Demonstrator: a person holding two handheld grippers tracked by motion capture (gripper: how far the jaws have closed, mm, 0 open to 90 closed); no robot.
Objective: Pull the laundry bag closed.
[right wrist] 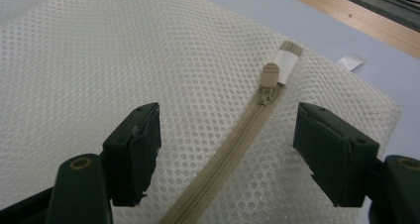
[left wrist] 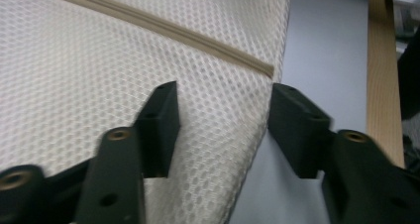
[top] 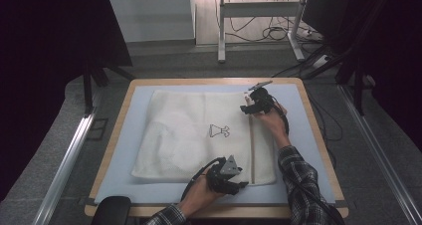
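A white mesh bag [top: 194, 135] lies flat on the blue-grey mat [top: 308, 145]. A beige zipper [top: 252, 150] runs along its right side. My left gripper [top: 238, 179] is at the bag's near edge by the zipper's near end. In the left gripper view it [left wrist: 223, 130] stands open, with the bag's edge [left wrist: 247, 135] between the jaws and no pad pressing on it. My right gripper [top: 249, 105] is at the bag's far right corner. In the right gripper view it [right wrist: 225, 149] is open over the zipper [right wrist: 233, 144], with the zipper pull [right wrist: 270, 75] just beyond the jaws.
The mat covers a wooden table [top: 112, 150] whose rim shows on all sides. A small black drawing [top: 219, 131] marks the bag's middle. A white tag [right wrist: 350, 61] sticks out at the bag's far corner. Desk legs and cables [top: 268, 33] lie on the floor beyond.
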